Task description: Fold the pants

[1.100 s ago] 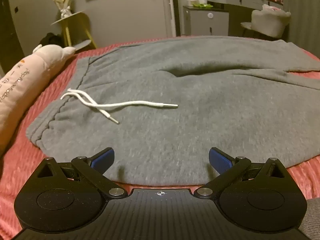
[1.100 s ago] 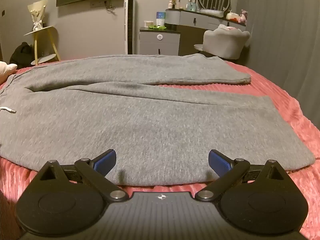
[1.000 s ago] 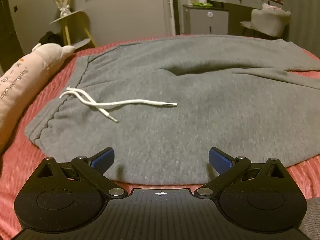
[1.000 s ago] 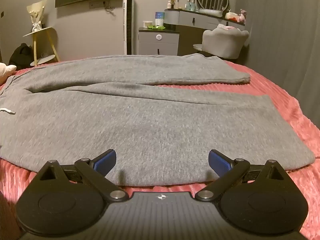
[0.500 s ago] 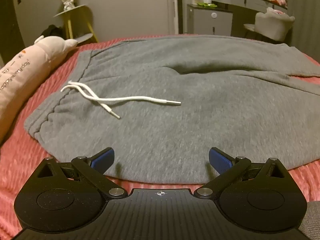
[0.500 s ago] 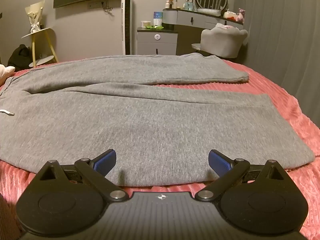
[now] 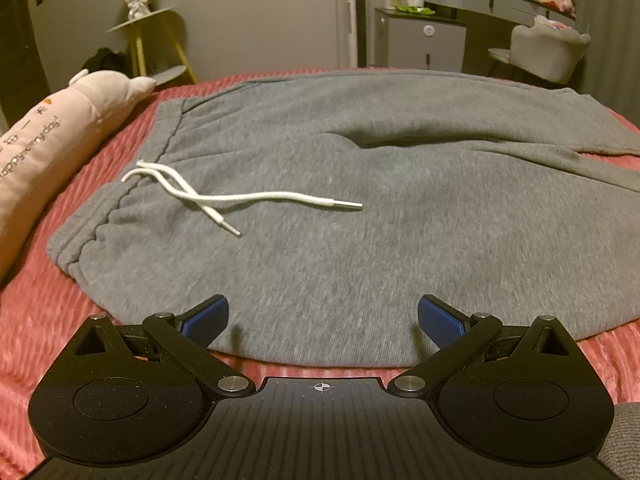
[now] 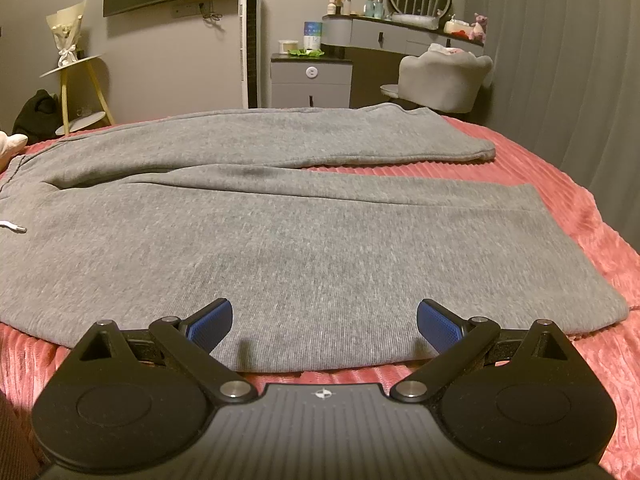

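While both tongs gape empty above grey pants, a pink plush pillow flanks the waistband

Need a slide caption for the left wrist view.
Open left gripper at the near edge of grey pants spread flat on a red bedspread.

Each hand-held gripper is black — ribbed body, silver pivot screws, blue textured pads.

One pair of grey pants with two legs is seen on one bed. Two white drawstring ends, one plush pillow and two tools are counted, left and right.
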`<state>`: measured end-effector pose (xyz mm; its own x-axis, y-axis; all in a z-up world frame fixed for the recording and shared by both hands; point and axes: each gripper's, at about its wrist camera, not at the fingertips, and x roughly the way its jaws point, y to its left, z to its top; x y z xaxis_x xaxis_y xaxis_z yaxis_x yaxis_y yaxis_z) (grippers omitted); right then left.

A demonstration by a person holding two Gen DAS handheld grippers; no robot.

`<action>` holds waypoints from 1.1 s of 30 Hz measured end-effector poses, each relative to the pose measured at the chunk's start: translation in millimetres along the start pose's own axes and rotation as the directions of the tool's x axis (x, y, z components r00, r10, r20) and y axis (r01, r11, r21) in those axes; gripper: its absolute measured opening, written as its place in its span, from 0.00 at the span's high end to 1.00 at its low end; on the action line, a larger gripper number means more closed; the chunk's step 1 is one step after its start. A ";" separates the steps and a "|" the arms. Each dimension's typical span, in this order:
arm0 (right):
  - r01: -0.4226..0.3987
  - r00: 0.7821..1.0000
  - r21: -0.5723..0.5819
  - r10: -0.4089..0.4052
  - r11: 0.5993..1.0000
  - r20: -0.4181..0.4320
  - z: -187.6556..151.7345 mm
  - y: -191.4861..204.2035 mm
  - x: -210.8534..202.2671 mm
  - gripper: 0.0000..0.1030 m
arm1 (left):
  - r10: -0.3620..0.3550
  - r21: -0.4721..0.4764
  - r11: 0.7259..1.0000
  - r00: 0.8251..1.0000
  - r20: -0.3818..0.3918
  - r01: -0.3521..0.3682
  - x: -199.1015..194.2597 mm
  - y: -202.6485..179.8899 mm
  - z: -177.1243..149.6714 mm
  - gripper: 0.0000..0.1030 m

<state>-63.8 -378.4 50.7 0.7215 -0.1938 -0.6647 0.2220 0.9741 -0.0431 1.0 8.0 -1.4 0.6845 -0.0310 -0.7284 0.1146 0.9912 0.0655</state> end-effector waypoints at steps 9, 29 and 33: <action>-0.001 1.000 0.006 0.001 1.000 -0.003 -0.6 -1.0 0.6 0.04 | -0.002 -0.010 1.000 1.000 -0.005 0.002 0.4 2.1 0.2 0.00; -0.004 1.000 0.014 0.004 1.000 -0.005 -0.6 -3.5 1.3 0.04 | -0.002 -0.023 1.000 1.000 -0.007 0.002 1.0 5.2 -1.0 0.00; -0.005 1.000 0.015 0.005 1.000 -0.006 -0.5 -3.6 1.4 0.04 | -0.001 -0.028 1.000 1.000 -0.009 0.001 1.4 5.9 -1.4 0.00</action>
<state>-64.0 -382.1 49.6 0.7188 -0.1887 -0.6691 0.2283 0.9732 -0.0291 1.7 14.0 -3.0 0.6777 -0.0307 -0.7347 0.0946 0.9945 0.0457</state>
